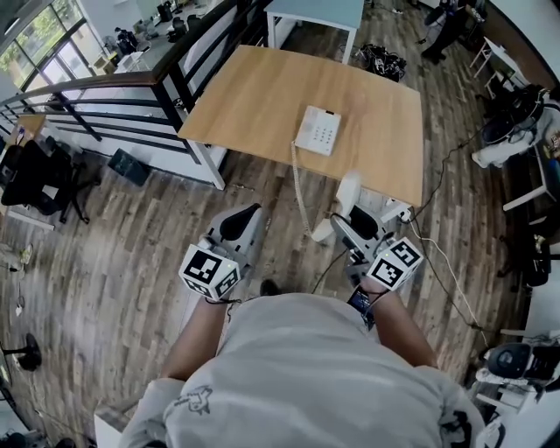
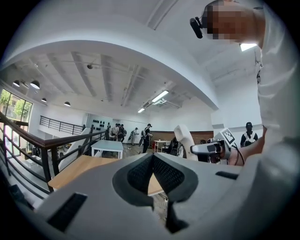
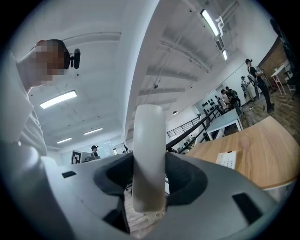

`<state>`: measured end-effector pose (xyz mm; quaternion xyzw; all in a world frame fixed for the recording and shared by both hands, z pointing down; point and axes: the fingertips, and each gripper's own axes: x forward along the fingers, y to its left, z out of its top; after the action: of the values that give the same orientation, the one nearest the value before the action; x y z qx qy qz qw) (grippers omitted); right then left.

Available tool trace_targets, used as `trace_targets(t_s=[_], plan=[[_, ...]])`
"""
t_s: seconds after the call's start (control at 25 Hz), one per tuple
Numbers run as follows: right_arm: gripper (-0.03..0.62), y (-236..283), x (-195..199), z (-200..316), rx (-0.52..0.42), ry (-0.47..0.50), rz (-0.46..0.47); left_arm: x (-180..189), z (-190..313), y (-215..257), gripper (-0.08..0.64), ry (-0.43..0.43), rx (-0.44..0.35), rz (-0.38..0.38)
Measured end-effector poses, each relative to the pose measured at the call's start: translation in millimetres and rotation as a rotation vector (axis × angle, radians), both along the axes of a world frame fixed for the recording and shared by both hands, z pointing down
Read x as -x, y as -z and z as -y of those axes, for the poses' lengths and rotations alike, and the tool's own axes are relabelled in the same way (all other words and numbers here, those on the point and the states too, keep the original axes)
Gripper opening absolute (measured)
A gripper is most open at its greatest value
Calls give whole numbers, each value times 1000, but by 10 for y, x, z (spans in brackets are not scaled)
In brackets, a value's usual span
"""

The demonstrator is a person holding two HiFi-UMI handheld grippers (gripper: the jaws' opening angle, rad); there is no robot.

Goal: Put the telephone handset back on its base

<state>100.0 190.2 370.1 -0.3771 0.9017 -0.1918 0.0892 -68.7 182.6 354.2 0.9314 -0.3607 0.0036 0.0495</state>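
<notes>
The white telephone base [image 1: 317, 129] lies on the wooden table [image 1: 254, 96], near its front edge. A coiled white cord [image 1: 300, 188] runs from it down over the edge to the white handset [image 1: 346, 197]. My right gripper [image 1: 343, 222] is shut on the handset, which it holds upright off the table, in front of the table edge. In the right gripper view the handset [image 3: 149, 154] stands between the pads, with the base [image 3: 228, 159] far off to the right. My left gripper [image 1: 248, 217] hangs left of it, shut and holding nothing; the left gripper view shows its pads [image 2: 140, 173] meeting.
A black railing [image 1: 131, 96] runs along the table's left side. A light blue table [image 1: 315, 13] stands beyond. A power strip [image 1: 398, 210] and cables lie on the wood floor at the right. Several people stand far back in the room [image 2: 119, 132].
</notes>
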Motion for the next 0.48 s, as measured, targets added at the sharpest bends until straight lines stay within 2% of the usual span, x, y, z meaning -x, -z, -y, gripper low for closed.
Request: trace_targets(t_s=[0.24, 0.48], plan=[[216, -124, 506, 219, 35, -26, -31, 528, 169, 17, 6, -18, 8, -7], [216, -164, 760, 374, 58, -14, -29, 846, 227, -24, 6, -3, 14, -5]])
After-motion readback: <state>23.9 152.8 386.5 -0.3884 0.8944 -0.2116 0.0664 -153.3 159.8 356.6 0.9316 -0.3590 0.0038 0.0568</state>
